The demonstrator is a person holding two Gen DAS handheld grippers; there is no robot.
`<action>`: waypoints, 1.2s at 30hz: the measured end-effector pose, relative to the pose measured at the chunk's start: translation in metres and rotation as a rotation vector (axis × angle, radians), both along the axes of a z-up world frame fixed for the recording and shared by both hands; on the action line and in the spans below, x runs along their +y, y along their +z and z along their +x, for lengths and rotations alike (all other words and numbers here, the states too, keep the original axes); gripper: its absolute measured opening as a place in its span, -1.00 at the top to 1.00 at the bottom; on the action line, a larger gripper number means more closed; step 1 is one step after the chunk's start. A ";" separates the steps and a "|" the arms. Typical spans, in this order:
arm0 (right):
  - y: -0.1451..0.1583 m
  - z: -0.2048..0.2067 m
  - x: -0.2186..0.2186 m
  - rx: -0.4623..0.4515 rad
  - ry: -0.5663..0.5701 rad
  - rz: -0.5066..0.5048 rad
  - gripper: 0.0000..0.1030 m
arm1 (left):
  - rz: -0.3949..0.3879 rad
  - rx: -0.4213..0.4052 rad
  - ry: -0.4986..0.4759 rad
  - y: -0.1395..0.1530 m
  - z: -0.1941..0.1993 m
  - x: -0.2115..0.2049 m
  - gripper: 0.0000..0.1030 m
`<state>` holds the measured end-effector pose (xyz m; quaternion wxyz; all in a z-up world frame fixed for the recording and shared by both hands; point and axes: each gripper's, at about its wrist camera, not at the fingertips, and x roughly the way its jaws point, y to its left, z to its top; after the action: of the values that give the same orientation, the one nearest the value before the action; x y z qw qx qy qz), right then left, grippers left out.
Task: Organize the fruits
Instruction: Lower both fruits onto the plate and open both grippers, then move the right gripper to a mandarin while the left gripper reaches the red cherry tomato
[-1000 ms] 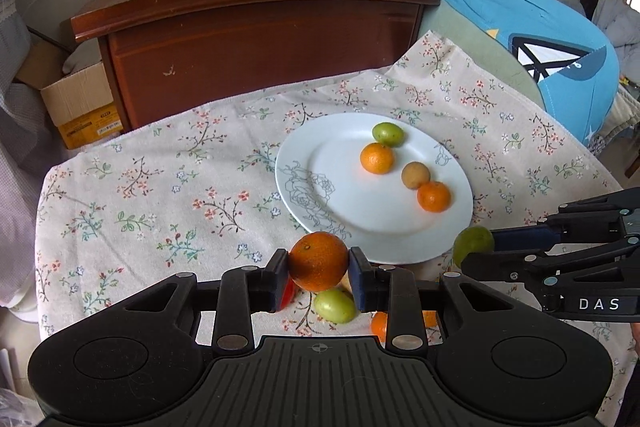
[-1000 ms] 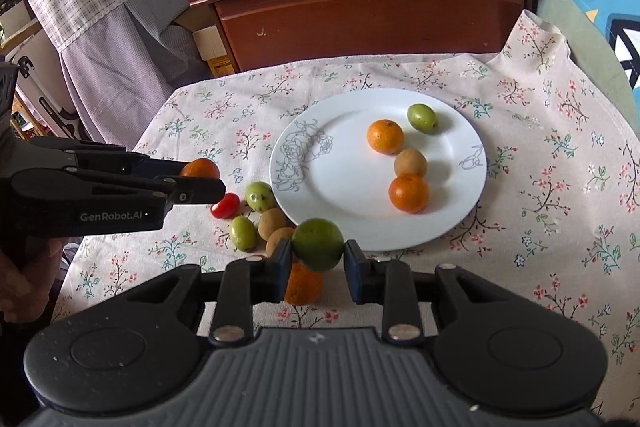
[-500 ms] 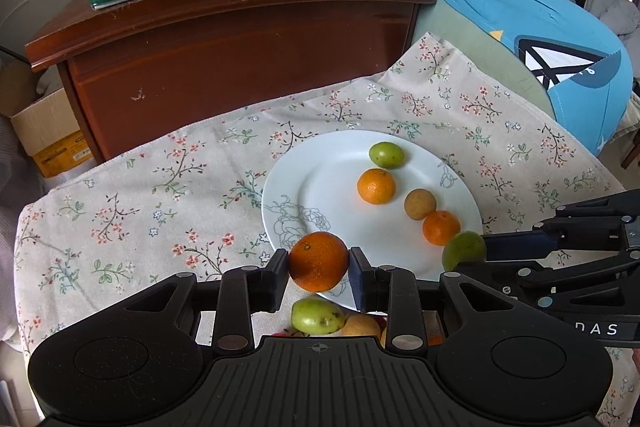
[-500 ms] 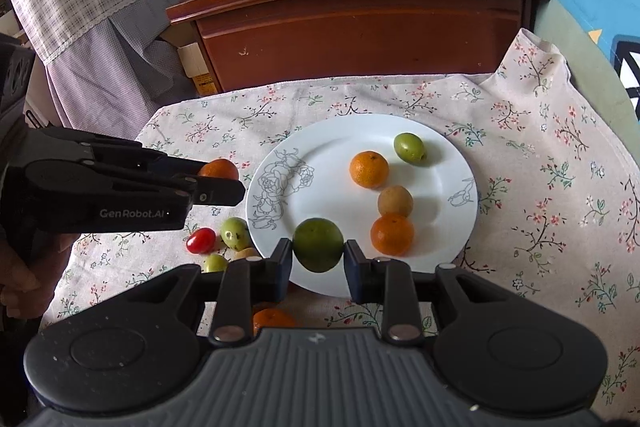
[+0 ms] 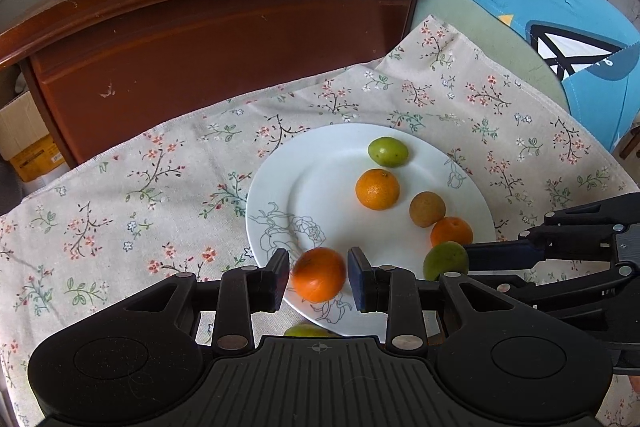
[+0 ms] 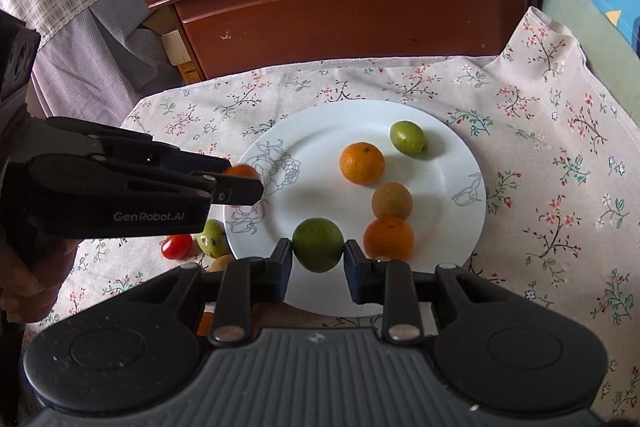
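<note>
Two wrist fisheyes, both looking forward and down over the table at close range.

My left wrist view faces the white plate (image 5: 320, 163) from its near left edge, with the right gripper (image 5: 460, 269) entering at the right; my right wrist view faces the same plate (image 6: 320, 131) from its near edge, with the left gripper (image 6: 244, 183) at centre left. Both share the wooden cabinet (image 5: 240, 35) across the top.

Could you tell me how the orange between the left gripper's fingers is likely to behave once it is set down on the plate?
The orange is round, so it may well roll on the smooth white plate. It sits near the plate's edge and could roll off. Its rind looks firm, so bruising seems unlikely.
</note>
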<state>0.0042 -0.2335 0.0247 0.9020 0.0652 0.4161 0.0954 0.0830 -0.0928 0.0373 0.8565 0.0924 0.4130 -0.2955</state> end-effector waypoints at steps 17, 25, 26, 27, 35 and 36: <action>0.005 -0.002 -0.001 -0.009 -0.010 0.037 0.39 | -0.013 -0.036 0.083 0.022 0.001 0.019 -0.21; 0.006 -0.009 0.003 -0.006 0.008 0.035 0.39 | 0.014 -0.015 0.112 0.023 -0.009 0.032 -0.36; 0.006 -0.010 0.003 -0.006 0.009 0.033 0.39 | 0.018 -0.014 0.117 0.022 -0.010 0.033 -0.36; 0.006 -0.011 0.003 -0.007 0.009 0.032 0.39 | 0.020 -0.010 0.123 0.022 -0.010 0.035 -0.36; 0.007 -0.020 0.003 0.000 0.008 0.040 0.34 | 0.017 0.016 0.162 0.020 -0.021 0.052 -0.37; 0.008 -0.022 0.004 -0.001 0.009 0.039 0.34 | 0.014 0.020 0.166 0.020 -0.022 0.054 -0.37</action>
<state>-0.0175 -0.2296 0.0325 0.9002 0.0808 0.4141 0.1078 0.0607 -0.0389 0.0574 0.8731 0.0608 0.4300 -0.2218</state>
